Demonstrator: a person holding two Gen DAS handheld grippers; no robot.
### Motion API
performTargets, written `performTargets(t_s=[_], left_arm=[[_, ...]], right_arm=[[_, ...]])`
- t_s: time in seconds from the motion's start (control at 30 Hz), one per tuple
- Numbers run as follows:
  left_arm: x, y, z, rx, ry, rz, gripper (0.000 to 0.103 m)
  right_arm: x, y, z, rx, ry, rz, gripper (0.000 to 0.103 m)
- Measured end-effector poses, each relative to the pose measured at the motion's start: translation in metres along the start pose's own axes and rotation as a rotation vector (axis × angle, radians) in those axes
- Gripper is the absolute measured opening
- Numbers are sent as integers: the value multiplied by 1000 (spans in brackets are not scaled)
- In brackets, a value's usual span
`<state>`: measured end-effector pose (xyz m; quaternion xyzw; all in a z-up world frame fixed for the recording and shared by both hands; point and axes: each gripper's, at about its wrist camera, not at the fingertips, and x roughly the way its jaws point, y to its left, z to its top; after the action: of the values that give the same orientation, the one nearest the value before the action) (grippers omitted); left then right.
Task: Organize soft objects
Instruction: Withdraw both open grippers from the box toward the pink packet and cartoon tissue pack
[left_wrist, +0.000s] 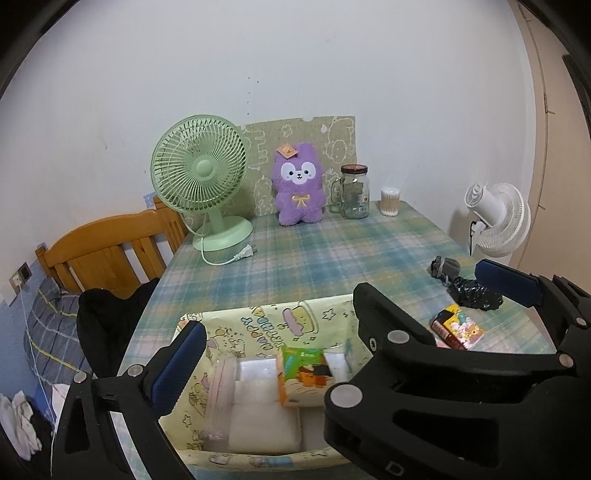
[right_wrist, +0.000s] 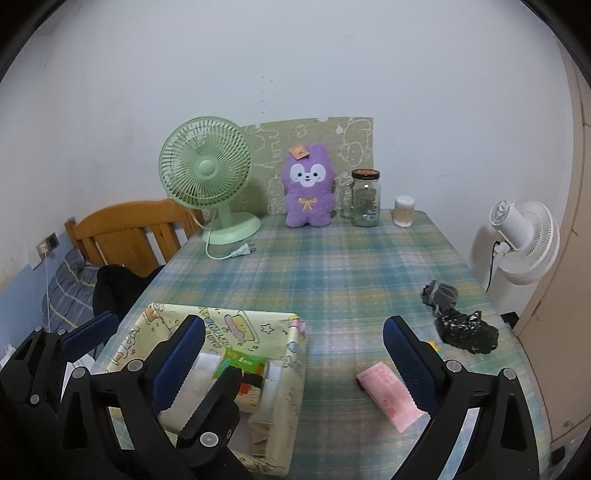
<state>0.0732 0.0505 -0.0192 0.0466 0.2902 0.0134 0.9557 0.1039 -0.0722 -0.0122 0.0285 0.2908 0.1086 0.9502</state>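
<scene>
A yellow cartoon-print box (left_wrist: 258, 321) (right_wrist: 295, 354) stands at the near left of the plaid table. It holds a green-orange tissue pack (left_wrist: 299, 373), a clear zip bag (left_wrist: 221, 391) and white soft packs. My left gripper (left_wrist: 288, 339) hangs open over the box with nothing in it; the right gripper's black finger covers its right finger. My right gripper (right_wrist: 293, 325) is open and empty, spanning the box's right wall. A pink pack (right_wrist: 388, 395) lies by its right finger. A grey sock (right_wrist: 439, 291), a black cloth (right_wrist: 465, 332) and a colourful pack (left_wrist: 461, 328) lie at the right. A purple plush (right_wrist: 308, 184) sits at the back.
At the table's back stand a green fan (left_wrist: 199, 173) with a loose plug cord (left_wrist: 236, 254), a glass jar (left_wrist: 354, 192) and a cotton swab tub (left_wrist: 390, 201). A white fan (right_wrist: 524, 240) stands off the right edge. A wooden headboard (left_wrist: 107, 247) and dark clothes (left_wrist: 107, 321) are left.
</scene>
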Motion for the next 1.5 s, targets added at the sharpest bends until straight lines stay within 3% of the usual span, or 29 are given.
performTargets(t_s=[0.97, 1.5], left_arm=[[-30, -85, 11, -13, -83, -17, 102], [-17, -126, 11, -23, -74, -68, 102]], right_arm=[[-52, -81, -2, 27, -83, -52, 101], [-54, -125, -10, 45, -82, -119, 101]])
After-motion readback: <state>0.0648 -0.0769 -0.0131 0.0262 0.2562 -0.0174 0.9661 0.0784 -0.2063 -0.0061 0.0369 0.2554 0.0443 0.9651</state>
